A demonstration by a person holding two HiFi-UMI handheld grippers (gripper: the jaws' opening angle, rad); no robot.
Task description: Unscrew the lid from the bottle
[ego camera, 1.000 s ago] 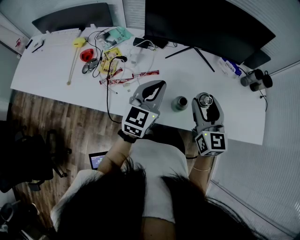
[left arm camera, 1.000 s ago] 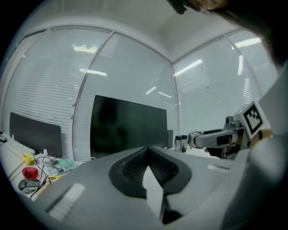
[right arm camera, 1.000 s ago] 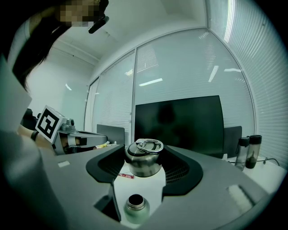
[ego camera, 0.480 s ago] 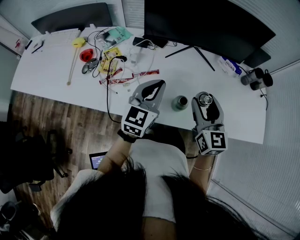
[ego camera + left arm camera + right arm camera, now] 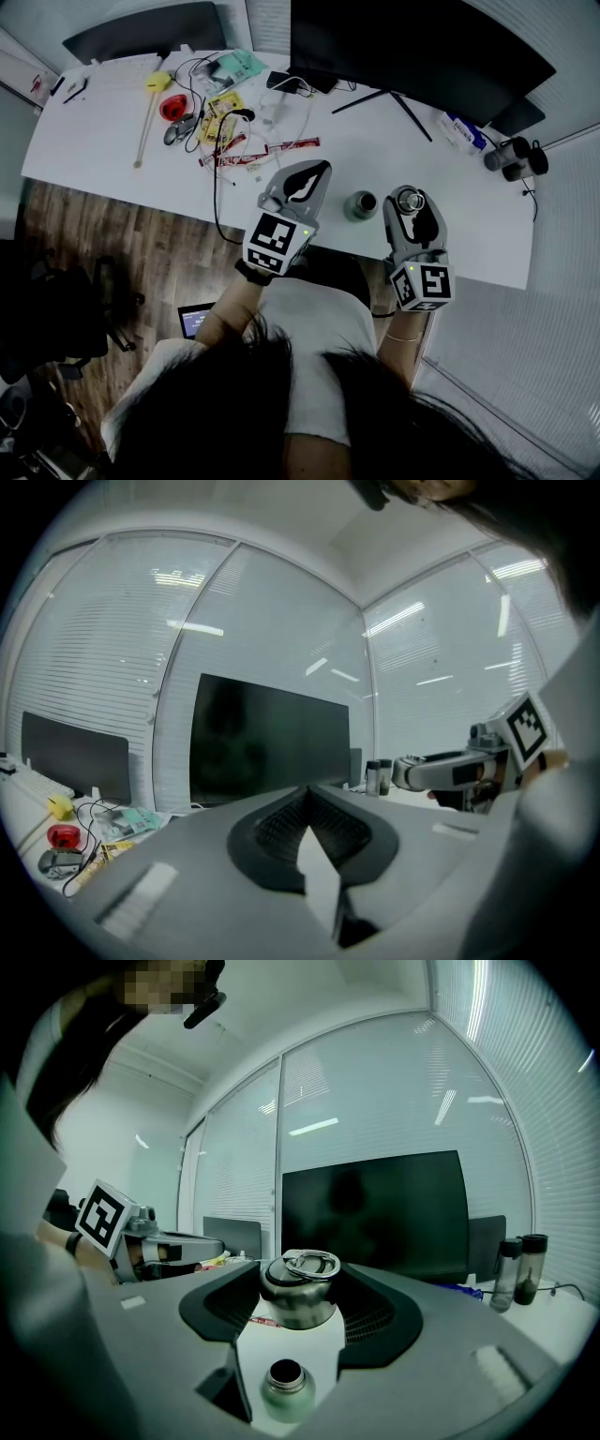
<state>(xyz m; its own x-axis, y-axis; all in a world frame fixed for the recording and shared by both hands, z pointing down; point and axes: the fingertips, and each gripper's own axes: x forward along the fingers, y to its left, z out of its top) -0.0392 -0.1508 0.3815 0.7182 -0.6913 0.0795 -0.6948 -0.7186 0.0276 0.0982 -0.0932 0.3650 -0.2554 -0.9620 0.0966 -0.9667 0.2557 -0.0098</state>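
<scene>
A small grey-green bottle [image 5: 359, 205] stands upright near the front edge of the white table [image 5: 103, 141], its mouth open. In the right gripper view the same bottle [image 5: 284, 1389] shows below the jaws with a dark open neck. My right gripper [image 5: 410, 200] hovers just right of the bottle and is shut on the metal lid [image 5: 300, 1290], which has a wire ring on top. That lid [image 5: 410, 200] is held clear of the bottle. My left gripper [image 5: 312, 171] hangs left of the bottle, shut with nothing between its jaws [image 5: 309, 803].
A large dark monitor [image 5: 412, 47] stands at the back of the table. Cables, packets and a red object [image 5: 172, 109] lie at the back left. Two dark cylinders [image 5: 514, 157] stand at the right end. Wooden floor and a chair [image 5: 56, 319] are at the left.
</scene>
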